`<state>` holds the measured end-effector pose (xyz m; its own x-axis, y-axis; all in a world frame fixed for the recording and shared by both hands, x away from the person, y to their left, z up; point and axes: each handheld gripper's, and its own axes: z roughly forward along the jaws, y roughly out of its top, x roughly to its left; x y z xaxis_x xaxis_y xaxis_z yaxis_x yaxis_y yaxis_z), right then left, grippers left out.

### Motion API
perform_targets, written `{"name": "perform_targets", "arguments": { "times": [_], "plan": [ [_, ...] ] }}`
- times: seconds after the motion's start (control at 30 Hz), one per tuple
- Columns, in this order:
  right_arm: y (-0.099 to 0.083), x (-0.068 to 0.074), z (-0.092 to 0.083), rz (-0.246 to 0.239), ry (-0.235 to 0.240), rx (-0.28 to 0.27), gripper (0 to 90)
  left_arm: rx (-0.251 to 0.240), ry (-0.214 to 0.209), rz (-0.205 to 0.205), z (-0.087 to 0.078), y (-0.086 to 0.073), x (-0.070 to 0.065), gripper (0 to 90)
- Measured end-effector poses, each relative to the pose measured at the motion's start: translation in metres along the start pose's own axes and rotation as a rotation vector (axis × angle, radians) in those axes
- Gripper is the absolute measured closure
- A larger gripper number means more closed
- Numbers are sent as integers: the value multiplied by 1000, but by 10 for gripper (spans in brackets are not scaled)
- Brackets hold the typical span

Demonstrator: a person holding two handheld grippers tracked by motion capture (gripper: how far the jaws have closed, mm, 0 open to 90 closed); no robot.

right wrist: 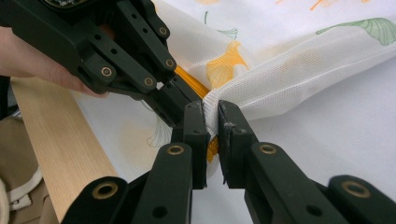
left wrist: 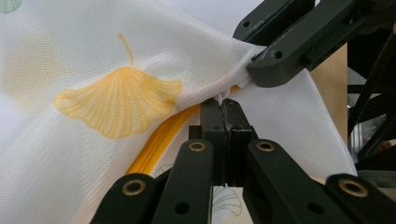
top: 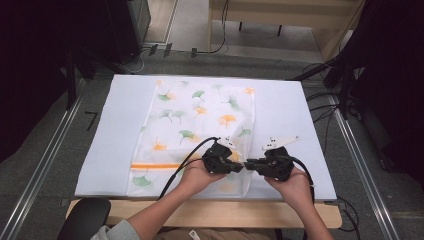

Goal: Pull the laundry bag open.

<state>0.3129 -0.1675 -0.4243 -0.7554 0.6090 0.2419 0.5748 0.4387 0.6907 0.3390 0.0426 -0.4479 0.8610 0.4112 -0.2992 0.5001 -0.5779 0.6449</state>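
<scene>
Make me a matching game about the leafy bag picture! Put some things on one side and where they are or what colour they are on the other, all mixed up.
Things:
1. mesh bag
2. zipper
3. left gripper
4. wooden table edge

Descriptions:
A. plain orange strip
B. shut on the bag's near edge, by the zipper's end
C. bare light wood, nearest the person
D. white with green and orange leaves, lying on the white sheet

Pairs: 1-D, 2-A, 3-B, 4-C

Black grippers [top: 245, 164], brass rivets, grey sleeve [top: 117, 231]
</scene>
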Motion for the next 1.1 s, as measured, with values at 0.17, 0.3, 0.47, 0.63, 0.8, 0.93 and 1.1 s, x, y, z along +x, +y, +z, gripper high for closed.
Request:
{"name": "perform_targets", "arguments": {
  "times": [0.17,0.3,0.47,0.63,0.8,0.93,1.1],
  "plan": [
    [0,0,-1,2,-1,-1,846,7,6,-9,-2,0,0,900],
    [0,1,0,0,-4,0,847,15,7,-7,-2,0,0,900],
    [0,0,-2,5,2,-15,849,17,11,-16,-3,-1,3,900],
    [-1,-2,-6,7,-1,-28,850,41,28,-20,-10,-6,11,900],
    [-3,-5,-7,6,-7,-28,849,50,23,-59,-24,-15,27,900],
    [-3,-6,-7,2,-20,-28,848,29,1,-63,-24,-17,25,900],
    [-4,-7,-7,12,-23,-28,848,33,1,-53,-24,-17,21,900]
  ]
}}
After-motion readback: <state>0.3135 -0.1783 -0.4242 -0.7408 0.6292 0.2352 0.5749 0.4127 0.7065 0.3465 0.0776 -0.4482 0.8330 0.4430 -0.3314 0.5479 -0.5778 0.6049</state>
